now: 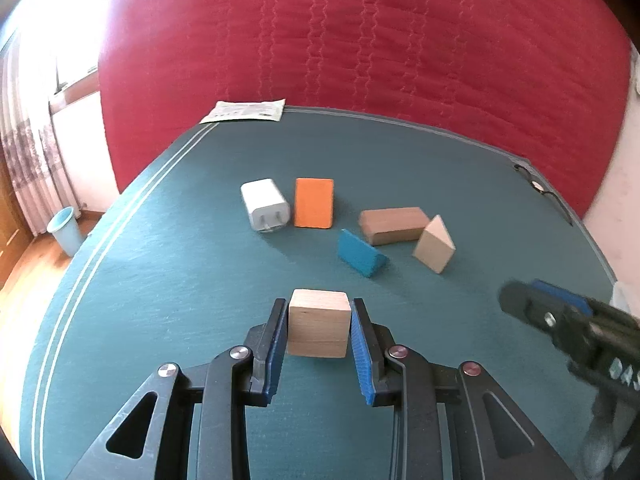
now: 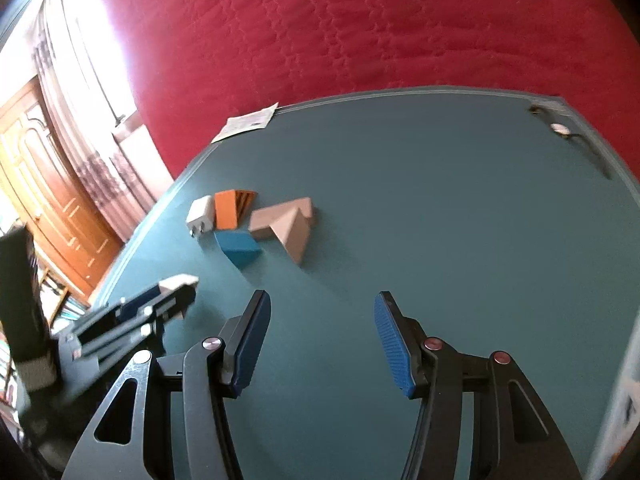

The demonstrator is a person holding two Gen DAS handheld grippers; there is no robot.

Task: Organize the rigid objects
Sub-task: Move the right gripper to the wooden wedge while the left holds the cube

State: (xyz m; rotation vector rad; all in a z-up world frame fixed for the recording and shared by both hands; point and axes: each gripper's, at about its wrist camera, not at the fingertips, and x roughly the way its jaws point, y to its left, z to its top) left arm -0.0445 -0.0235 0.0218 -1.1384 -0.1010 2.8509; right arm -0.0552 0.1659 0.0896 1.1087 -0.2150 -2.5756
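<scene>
My left gripper is shut on a pale wooden cube, held just above the green table. Beyond it lie a white charger plug, an orange block, a blue wedge, a long wooden block and a wooden triangular prism. My right gripper stands open over bare table with nothing between its fingers. The same cluster shows in the right wrist view: charger plug, orange block, blue wedge, prism.
A paper leaflet lies at the table's far edge against a red quilted bed. A pair of glasses rests at the far right corner. A blue bin stands on the floor to the left.
</scene>
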